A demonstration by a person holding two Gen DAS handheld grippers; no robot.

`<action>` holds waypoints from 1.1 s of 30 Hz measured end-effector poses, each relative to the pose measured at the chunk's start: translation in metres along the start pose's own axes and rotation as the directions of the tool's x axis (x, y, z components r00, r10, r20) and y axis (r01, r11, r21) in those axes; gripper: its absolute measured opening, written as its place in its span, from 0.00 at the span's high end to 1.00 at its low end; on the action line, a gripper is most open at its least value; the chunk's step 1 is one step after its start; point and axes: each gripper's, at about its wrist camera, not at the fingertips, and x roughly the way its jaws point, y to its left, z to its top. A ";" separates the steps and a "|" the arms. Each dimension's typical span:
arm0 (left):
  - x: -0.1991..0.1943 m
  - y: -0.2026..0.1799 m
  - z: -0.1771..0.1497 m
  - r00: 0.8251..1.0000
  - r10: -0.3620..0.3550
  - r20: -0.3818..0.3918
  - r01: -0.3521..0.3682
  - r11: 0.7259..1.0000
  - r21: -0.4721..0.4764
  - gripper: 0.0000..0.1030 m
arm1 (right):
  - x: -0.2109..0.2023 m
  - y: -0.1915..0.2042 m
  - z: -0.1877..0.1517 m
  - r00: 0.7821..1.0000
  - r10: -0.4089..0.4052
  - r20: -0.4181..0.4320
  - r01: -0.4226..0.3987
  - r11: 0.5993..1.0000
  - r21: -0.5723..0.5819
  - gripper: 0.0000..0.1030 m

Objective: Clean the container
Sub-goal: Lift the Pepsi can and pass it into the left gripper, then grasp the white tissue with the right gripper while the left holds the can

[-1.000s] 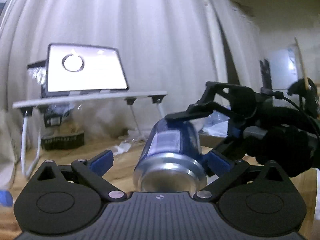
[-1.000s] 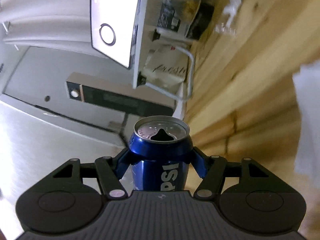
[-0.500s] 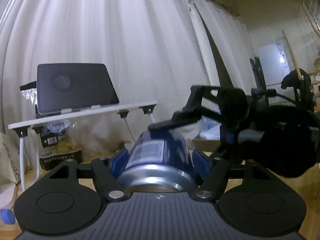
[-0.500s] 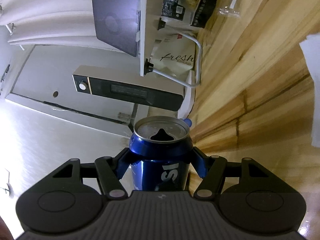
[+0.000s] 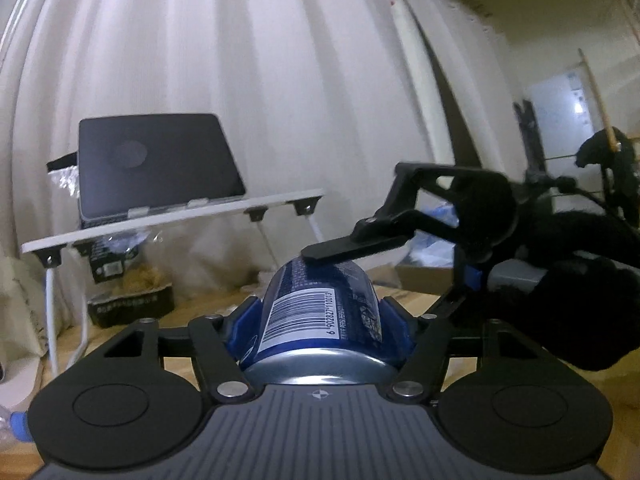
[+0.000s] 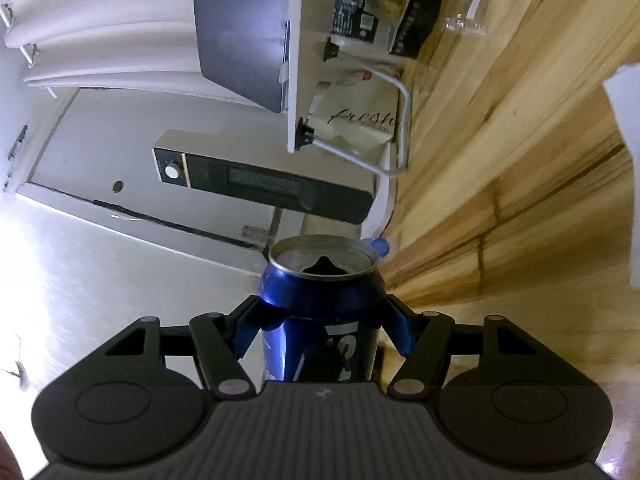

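1. Since a second ago, the left gripper (image 5: 320, 316) has drawn its blue fingers (image 5: 244, 320) in from wide apart onto the can's (image 5: 320, 312) base end.
2. Right gripper (image 6: 322, 320) stays clamped below the can's (image 6: 320, 304) opened top.
3. Both hold the blue can aloft over the wooden floor (image 6: 520, 168), before a laptop (image 5: 156, 164) on a white stand (image 5: 172, 220).

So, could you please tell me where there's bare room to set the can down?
The bare wooden floor right of the blue soda can, between the white stand's leg and the white sheet, is free. Under the stand, packets and a paper bag crowd it.
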 end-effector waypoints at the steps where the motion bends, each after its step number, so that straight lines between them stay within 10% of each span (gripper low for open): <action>1: 0.002 0.002 0.000 1.000 0.012 -0.018 -0.013 1.000 -0.022 0.35 | -0.004 0.003 0.002 0.999 -0.023 0.024 0.024 0.999 -0.023 0.24; 5: 0.008 0.015 -0.006 0.995 0.052 -0.081 -0.060 0.992 -0.109 0.35 | -0.038 0.025 0.014 0.944 -0.269 0.193 0.306 0.931 -0.198 0.20; 10: 0.015 0.026 -0.016 0.990 0.060 -0.127 -0.083 0.978 -0.191 0.35 | -0.020 0.080 0.022 0.672 -0.551 0.494 0.738 0.445 -0.507 0.54; 12: 0.019 0.027 -0.018 0.987 0.068 -0.149 -0.097 0.975 -0.200 0.35 | 0.004 0.094 0.023 0.614 -0.567 0.549 0.769 0.273 -0.577 0.68; 14: 0.020 0.029 -0.019 0.984 0.073 -0.163 -0.107 0.973 -0.206 0.35 | 0.019 0.095 0.028 0.613 -0.604 0.510 0.754 0.253 -0.607 0.68; 18: 0.024 0.028 -0.021 0.979 0.073 -0.189 -0.111 0.974 -0.197 0.35 | 0.029 0.069 0.010 0.475 -0.702 0.530 0.788 0.073 -0.611 0.68; 24: 0.031 0.026 -0.020 0.977 0.058 -0.204 -0.097 0.978 -0.186 0.35 | 0.011 0.037 -0.010 0.394 -0.765 0.509 0.807 0.023 -0.591 0.60; 29: 0.034 0.026 -0.019 0.975 0.064 -0.214 -0.106 0.977 -0.187 0.35 | 0.010 0.027 -0.013 0.376 -0.783 0.496 0.819 0.031 -0.573 0.49; 32: 0.035 0.025 -0.019 0.973 0.067 -0.220 -0.108 0.978 -0.179 0.35 | 0.006 0.024 -0.012 0.410 -0.780 0.473 0.813 0.077 -0.578 0.64; 33: 0.035 0.025 -0.019 0.973 0.068 -0.221 -0.109 0.978 -0.176 0.35 | 0.007 0.024 -0.012 0.434 -0.774 0.460 0.800 0.097 -0.592 0.88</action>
